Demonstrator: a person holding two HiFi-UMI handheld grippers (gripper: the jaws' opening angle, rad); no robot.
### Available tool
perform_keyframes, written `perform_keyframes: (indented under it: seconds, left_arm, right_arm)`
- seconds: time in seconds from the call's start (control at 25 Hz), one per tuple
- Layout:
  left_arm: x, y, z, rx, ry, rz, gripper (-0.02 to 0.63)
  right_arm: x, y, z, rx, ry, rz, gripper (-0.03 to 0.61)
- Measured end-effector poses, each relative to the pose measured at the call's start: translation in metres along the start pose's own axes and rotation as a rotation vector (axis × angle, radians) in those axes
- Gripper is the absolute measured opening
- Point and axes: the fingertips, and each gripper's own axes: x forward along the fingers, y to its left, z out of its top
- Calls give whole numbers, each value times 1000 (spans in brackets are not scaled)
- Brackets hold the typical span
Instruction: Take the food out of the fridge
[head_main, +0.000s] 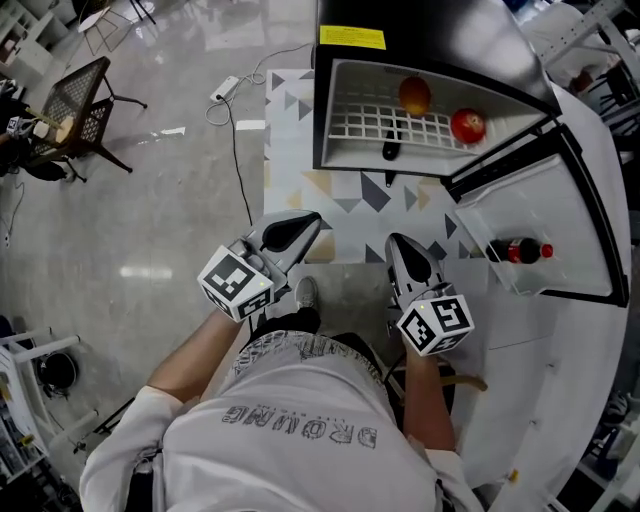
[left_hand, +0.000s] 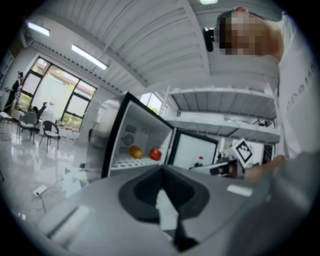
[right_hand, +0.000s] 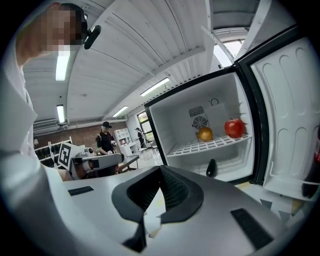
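The fridge (head_main: 430, 40) stands open, with only bare mat (head_main: 345, 195) in front of its mouth. The door (head_main: 560, 220) swings wide to the right and walls off that side, with a bottle (head_main: 518, 250) in its rack. The left half of the shelf (head_main: 350, 120) is free, while the orange (head_main: 414, 95) and apple (head_main: 467, 125) take up the right. Below, the eggplant (head_main: 391, 151) sits near the front, with room on either side.

Fridge (head_main: 430, 40) open, door (head_main: 545, 205) swung wide. Orange (head_main: 414, 95) and red apple (head_main: 467, 125) apart on wire shelf (head_main: 350, 120); small dark item (head_main: 391, 151) below it. Bottle (head_main: 518, 250) in door rack. Left gripper (head_main: 312, 222) and right gripper (head_main: 396, 243) short of the fridge, empty.
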Motion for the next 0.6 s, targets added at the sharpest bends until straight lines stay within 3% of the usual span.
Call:
perform_keyframes:
  seconds: [0.6]
  left_arm:
    - [33, 32, -1, -2, 37, -40, 6]
  right_arm:
    - [43, -50, -5, 19, 5, -91, -8]
